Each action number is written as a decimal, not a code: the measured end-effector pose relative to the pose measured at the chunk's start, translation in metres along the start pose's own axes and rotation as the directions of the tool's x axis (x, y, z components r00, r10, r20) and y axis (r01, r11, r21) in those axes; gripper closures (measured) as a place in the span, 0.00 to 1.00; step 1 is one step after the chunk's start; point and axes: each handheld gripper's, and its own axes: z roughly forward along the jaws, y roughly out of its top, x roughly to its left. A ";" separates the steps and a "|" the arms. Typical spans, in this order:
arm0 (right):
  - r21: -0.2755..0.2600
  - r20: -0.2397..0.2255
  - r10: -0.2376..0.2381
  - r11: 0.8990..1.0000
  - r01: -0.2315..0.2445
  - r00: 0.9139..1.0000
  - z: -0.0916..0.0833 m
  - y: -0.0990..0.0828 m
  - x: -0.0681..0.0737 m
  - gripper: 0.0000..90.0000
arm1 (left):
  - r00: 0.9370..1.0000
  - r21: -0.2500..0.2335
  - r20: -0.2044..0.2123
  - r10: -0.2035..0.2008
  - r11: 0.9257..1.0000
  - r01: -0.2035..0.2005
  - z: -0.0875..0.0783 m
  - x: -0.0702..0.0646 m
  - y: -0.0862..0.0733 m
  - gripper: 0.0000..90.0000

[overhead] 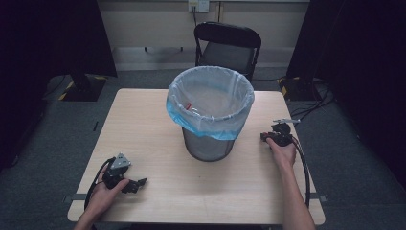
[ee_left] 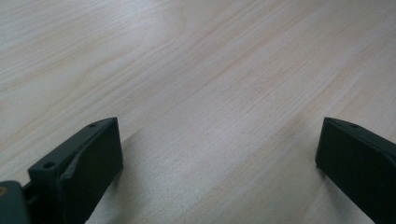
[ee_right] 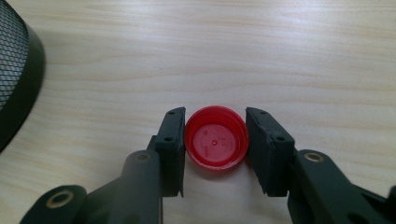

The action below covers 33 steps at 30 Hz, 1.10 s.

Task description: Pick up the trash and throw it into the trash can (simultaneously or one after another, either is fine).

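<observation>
One red cap (ee_right: 215,142) pinched in the right hand-held gripper (ee_right: 215,144), left hand-held gripper (ee_left: 219,158) wide apart, empty; one bin (overhead: 208,143).

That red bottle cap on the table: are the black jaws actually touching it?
Touching. The right gripper view shows the right gripper with both jaws pressed against opposite sides of the red cap, no gap on either side.

Your right gripper (ee_right: 215,140) comes up from the bottom of the frame, its two black jaws pressed against either side of a red cap (ee_right: 215,137). The cap sits at the centre, open side up, on the pale wood tabletop (ee_right: 261,51). At the left edge, the black mesh wall of a bin (ee_right: 14,70) curves down to its dark base rim.
</observation>
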 end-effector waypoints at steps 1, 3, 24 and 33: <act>-0.006 -0.001 -0.005 1.000 0.005 1.000 -0.003 -0.001 0.000 0.66 | 1.000 0.001 0.000 0.001 1.000 -0.001 0.000 0.000 0.000 0.00; -0.008 -0.005 -0.002 1.000 0.002 1.000 -0.005 -0.001 0.000 0.66 | 1.000 0.001 0.000 0.000 1.000 0.000 0.000 0.000 0.000 0.00; -0.158 -0.101 -0.014 0.987 -0.002 0.995 -0.064 0.003 0.018 0.67 | 1.000 -0.002 0.000 -0.002 1.000 0.002 0.000 0.000 0.000 0.00; -0.240 -0.123 -0.070 0.970 0.039 0.990 -0.095 0.017 0.035 0.67 | 1.000 -0.002 0.000 -0.002 1.000 0.002 0.000 0.000 0.000 0.00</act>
